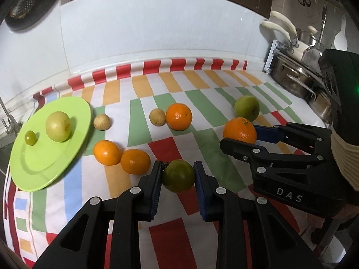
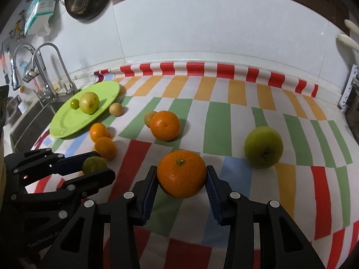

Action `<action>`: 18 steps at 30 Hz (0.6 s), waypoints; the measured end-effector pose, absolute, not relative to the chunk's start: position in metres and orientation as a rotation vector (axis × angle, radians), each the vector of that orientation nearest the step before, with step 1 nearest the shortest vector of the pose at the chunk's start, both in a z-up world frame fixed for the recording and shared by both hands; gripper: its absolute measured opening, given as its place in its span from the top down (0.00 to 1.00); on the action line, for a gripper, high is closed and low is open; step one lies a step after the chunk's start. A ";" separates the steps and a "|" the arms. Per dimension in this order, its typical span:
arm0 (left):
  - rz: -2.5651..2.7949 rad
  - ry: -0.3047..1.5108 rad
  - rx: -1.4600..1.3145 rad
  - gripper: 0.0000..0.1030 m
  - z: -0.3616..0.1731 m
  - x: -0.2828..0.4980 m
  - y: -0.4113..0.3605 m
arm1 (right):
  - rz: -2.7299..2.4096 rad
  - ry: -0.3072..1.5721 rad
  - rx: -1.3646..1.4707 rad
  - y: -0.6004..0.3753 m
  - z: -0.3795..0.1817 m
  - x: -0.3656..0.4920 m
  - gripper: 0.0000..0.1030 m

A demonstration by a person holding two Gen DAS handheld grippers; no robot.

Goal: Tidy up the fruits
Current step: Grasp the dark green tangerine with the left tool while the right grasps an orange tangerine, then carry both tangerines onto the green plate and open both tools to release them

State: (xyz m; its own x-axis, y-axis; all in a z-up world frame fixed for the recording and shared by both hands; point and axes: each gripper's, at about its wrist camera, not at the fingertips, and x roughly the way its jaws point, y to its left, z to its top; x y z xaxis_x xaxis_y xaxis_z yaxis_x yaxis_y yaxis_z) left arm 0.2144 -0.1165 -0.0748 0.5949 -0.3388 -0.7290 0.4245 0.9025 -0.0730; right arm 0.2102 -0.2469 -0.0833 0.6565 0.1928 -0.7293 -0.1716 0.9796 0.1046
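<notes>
We hold a fruit in each gripper above the striped cloth (image 2: 219,121).

Our left gripper (image 1: 178,176) is clamped on a green citrus (image 1: 178,176), pads pressed to both its sides; our right gripper (image 2: 181,174) squeezes a large orange (image 2: 181,174) the same way. Ahead and left of both tools sits the green plate (image 1: 29,170), carrying a pale apple (image 1: 58,126) and a small green fruit (image 1: 30,137). Right of our right gripper lies a green apple (image 2: 263,146).
</notes>
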 end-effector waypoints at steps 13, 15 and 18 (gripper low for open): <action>-0.410 0.738 0.088 0.73 -0.042 0.189 -0.082 | 0.182 0.726 0.022 -0.224 -0.043 0.175 0.59; -0.406 0.726 0.085 0.73 -0.037 0.185 -0.074 | 0.183 0.713 0.025 -0.219 -0.038 0.171 0.59; -0.398 0.710 0.081 0.73 -0.030 0.181 -0.060 | 0.189 0.694 0.027 -0.209 -0.030 0.166 0.59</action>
State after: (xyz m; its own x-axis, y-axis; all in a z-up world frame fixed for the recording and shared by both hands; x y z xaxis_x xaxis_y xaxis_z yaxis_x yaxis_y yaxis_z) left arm 0.1811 -0.0605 -0.0302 0.6868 -0.3280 -0.6486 0.3825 0.9219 -0.0611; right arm 0.1659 -0.2094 -0.0297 0.7519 0.1825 -0.6335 -0.1644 0.9825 0.0880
